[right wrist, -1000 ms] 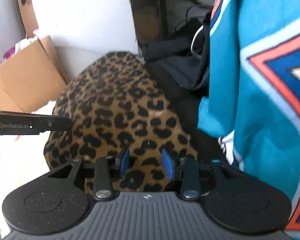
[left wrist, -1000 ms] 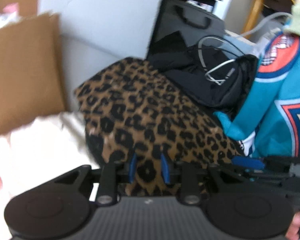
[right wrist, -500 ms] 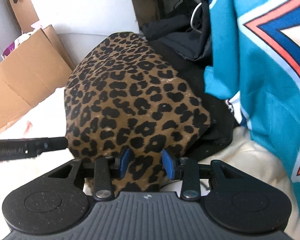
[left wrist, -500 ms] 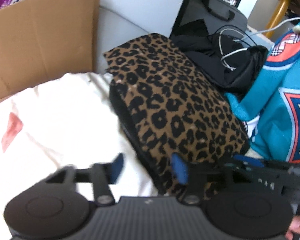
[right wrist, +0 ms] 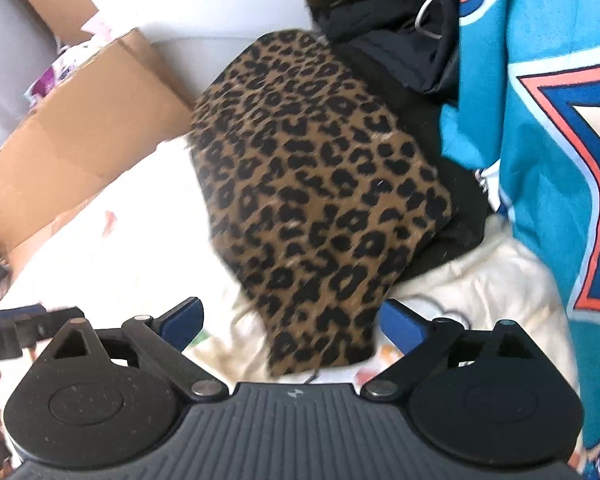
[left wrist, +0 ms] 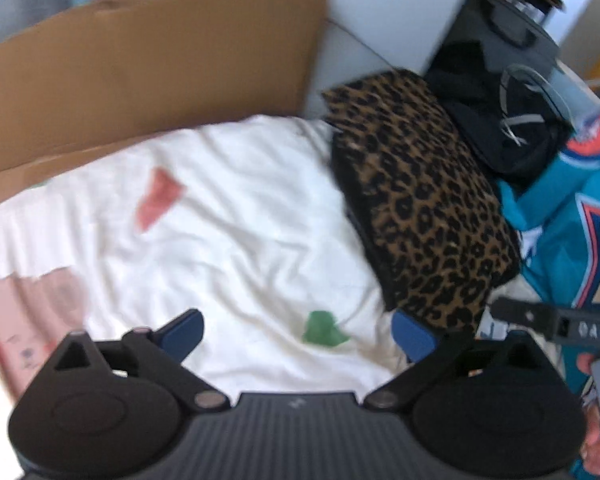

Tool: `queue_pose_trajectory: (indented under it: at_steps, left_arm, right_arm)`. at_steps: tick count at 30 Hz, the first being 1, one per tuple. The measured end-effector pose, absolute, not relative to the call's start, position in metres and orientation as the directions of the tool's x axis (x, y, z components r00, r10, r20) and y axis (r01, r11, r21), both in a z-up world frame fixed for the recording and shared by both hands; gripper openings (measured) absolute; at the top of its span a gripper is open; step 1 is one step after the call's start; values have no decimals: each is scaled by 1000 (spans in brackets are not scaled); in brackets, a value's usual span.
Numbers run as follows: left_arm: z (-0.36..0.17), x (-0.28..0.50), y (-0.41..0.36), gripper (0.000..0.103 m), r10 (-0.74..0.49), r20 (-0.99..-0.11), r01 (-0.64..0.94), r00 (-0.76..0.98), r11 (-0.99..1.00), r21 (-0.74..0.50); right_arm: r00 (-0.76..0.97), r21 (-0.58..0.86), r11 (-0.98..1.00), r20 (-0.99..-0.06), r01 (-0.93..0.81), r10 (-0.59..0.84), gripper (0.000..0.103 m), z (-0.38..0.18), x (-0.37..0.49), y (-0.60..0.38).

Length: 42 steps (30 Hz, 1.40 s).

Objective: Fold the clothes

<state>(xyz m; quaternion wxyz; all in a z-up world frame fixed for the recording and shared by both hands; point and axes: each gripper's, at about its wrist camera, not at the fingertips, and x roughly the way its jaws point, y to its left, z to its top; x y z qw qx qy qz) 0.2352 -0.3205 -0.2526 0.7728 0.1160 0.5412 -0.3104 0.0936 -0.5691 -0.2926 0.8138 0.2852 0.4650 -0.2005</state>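
Both hand-held grippers are letting go: the left gripper (left wrist: 296, 332) has its blue-padded jaws opening wide over the rumpled white bedsheet (left wrist: 228, 232) with nothing between them, and the right gripper (right wrist: 290, 320) is opening as well, the near corner of the leopard-print brown-and-black garment (right wrist: 312, 200) lying below the gap but touched by neither pad.

That garment sits as a compact, thick rectangle on the sheet, its edges fairly square and its dark lining showing along one side (so this piece looks folded and set down). It rests near a flattened brown cardboard box (left wrist: 140, 80), and just beside a heap of black clothing with a grey cord (left wrist: 512, 136).

What seems left is the teal jersey with orange, blue and white emblem (right wrist: 540, 160), which hangs or drapes loosely at the right of both views, still unfolded. The black heap may also need doing, though whether it belongs to the task cannot be told.
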Motion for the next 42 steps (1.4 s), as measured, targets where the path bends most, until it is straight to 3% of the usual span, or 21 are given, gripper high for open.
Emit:
queue_pose_trajectory:
  at_steps: [14,30,42]
  left_arm:
    - [-144,253,-243,103,-324,-901,470,289,868,-161]
    - [32,256,-120,103,-222,-892,221,395,965,-142]
    - [128,197,-46,103,-218,-828,226,517,968,-113]
  right_arm:
    - [476,243,756,-874,608,-102,98,-185,77,-561]
    - [516,285,787,-856,548,-48,98,-30,77,-502]
    - [600,330,826,-800,458,-13,98,67,45,-437]
